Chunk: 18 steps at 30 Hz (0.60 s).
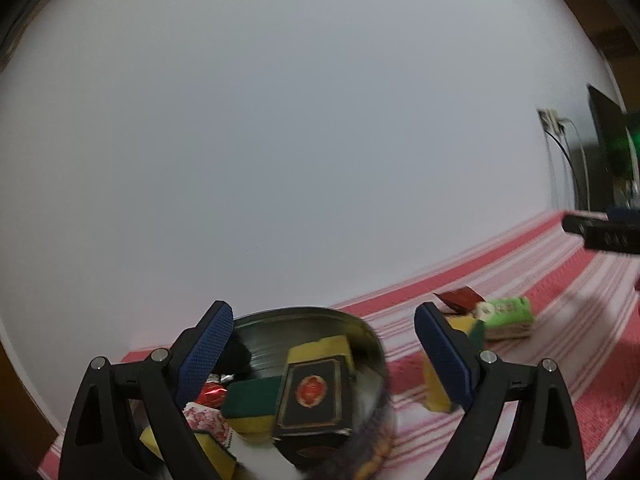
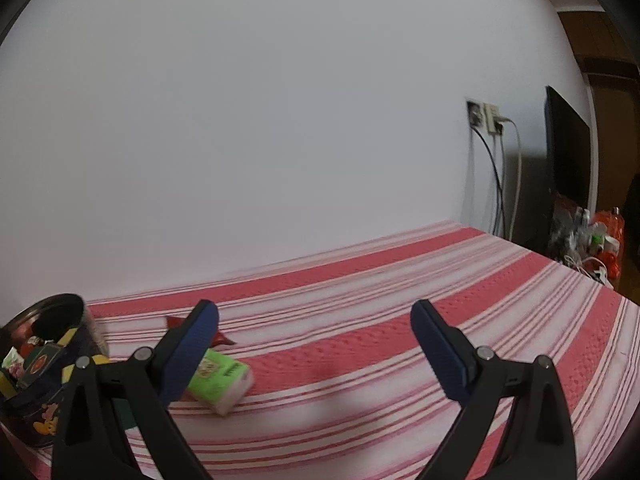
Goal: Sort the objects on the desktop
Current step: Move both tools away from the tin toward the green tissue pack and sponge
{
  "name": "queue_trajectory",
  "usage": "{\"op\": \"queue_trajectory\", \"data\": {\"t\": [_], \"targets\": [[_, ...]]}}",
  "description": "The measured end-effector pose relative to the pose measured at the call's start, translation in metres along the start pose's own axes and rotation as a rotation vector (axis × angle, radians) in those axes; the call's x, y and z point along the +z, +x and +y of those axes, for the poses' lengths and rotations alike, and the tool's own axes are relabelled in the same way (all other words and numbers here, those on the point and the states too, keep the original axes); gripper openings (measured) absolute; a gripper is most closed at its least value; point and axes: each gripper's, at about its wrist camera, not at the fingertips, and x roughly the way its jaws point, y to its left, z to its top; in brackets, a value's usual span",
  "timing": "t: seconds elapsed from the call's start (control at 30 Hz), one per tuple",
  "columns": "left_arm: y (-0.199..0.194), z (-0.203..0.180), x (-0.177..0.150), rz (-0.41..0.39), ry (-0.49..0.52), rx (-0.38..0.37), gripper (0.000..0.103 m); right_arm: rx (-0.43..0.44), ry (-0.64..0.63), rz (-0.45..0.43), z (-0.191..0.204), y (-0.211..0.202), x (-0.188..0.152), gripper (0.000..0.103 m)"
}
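Both claws stand spread with nothing between their blue, cross-hatched rubber pads: the left gripper [image 1: 324, 344] sits over the round metal tin [image 1: 362, 330], the right gripper [image 2: 314, 344] over the red-and-white striped, woven cloth [image 2: 360, 344]. Inside the tin lie a black rectangular card box [image 1: 314, 394] with a red emblem, yellow-and-green sponge blocks [image 1: 250, 402] and a crinkled red foil wrapper [image 1: 212, 394]. On the cloth beside the tin rest a soft green tissue pack [image 2: 222, 378], a red packet [image 1: 460, 297] and another yellow sponge [image 1: 436, 394].
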Motion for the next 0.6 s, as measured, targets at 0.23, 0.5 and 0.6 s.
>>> {"op": "queue_trajectory", "data": {"t": [0.23, 0.5, 0.6], "targets": [[-0.004, -0.054, 0.002, -0.003, 0.201, -0.084, 0.094, 0.019, 0.102, 0.032, -0.031, 0.009, 0.002, 0.099], [0.039, -0.113, 0.010, 0.155, 0.430, -0.337, 0.094, 0.056, 0.204, 0.060, -0.054, 0.017, -0.002, 0.098], [0.058, -0.126, 0.009, 0.236, 0.491, -0.341, 0.094, 0.071, 0.208, 0.074, -0.051, 0.017, -0.002, 0.099]]}}
